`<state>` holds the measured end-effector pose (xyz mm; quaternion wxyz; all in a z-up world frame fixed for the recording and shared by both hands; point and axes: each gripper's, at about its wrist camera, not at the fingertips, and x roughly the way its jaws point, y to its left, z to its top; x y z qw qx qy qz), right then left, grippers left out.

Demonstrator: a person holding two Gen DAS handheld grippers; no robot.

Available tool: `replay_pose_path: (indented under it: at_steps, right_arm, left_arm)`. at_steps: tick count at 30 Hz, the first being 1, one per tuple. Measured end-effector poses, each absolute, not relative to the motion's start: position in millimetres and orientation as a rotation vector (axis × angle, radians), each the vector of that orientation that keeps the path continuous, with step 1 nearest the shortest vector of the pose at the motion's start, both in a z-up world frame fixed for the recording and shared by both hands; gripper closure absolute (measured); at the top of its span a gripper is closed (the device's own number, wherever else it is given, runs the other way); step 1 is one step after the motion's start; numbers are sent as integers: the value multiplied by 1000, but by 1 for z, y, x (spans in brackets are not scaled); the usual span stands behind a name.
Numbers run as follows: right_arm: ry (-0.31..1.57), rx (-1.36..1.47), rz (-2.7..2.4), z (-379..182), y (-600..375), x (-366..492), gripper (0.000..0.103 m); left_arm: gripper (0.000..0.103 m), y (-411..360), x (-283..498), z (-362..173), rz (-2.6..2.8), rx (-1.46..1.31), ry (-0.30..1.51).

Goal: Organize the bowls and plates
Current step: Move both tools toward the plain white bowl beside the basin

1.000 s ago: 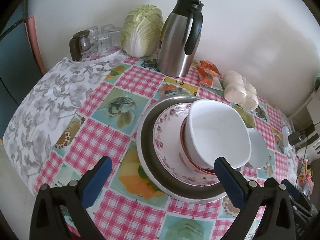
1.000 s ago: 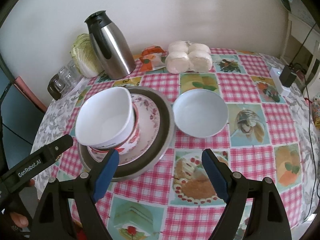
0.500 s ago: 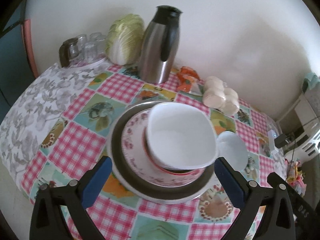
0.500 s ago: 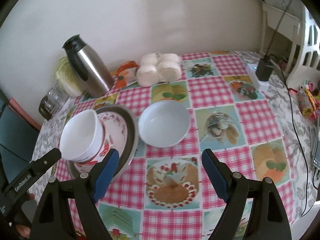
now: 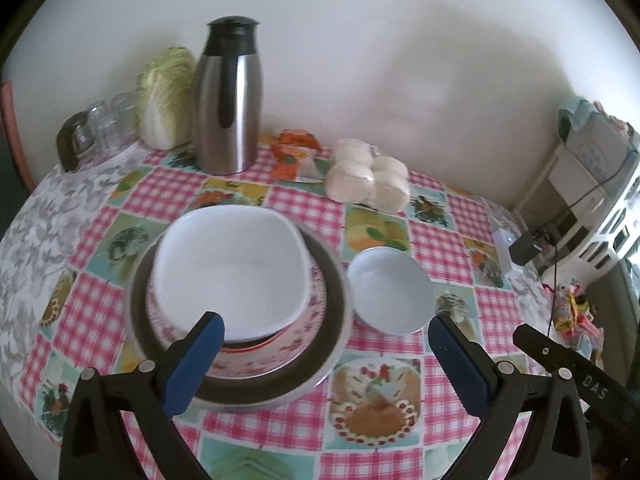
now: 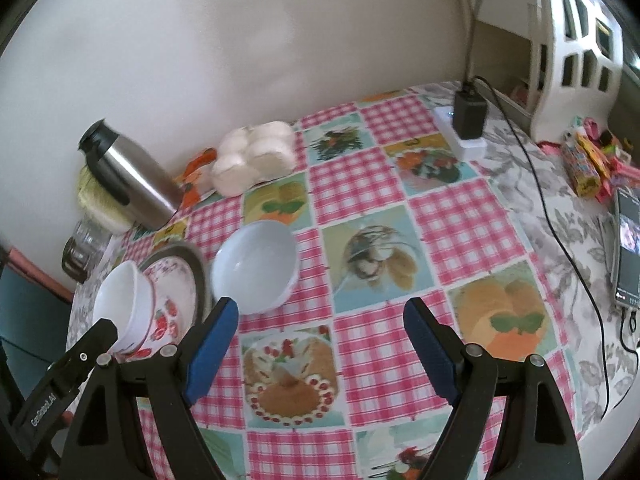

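A white square bowl (image 5: 230, 272) sits in a red-rimmed floral bowl, on a floral plate (image 5: 304, 320), on a large metal plate (image 5: 338, 312); the stack also shows in the right wrist view (image 6: 128, 304). A pale blue bowl (image 5: 390, 294) stands alone on the cloth to the stack's right, also in the right wrist view (image 6: 256, 266). My left gripper (image 5: 324, 340) is open and empty, in front of the stack and the bowl. My right gripper (image 6: 320, 328) is open and empty, near the blue bowl's right front.
At the back stand a steel thermos (image 5: 230, 96), a cabbage (image 5: 166, 98), glasses (image 5: 104, 124), a snack packet (image 5: 296, 152) and wrapped buns (image 5: 368, 176). A charger and cable (image 6: 470, 120), a phone (image 6: 628, 248) and sweets (image 6: 588, 160) lie at the right.
Both grippers have pulled back and swung to the right. The stack has slid left in both views and the right side of the table has come into view. Both grippers stay open.
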<state>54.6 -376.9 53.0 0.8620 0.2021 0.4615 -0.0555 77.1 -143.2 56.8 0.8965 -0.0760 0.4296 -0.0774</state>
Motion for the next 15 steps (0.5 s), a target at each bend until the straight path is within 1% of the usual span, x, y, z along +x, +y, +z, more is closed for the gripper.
replay_pose_path:
  at_steps: [4, 10, 15]
  right_arm:
    - [980, 443, -156, 47, -394, 55, 18]
    - [1005, 467, -188, 36, -412, 65, 18]
    - [1041, 460, -196, 23, -416, 77, 18]
  left_arm:
    - [0, -162, 91, 58, -213, -156, 901]
    - [0, -197, 112, 56, -230, -27, 915]
    - [0, -213, 129, 49, -207, 18, 933]
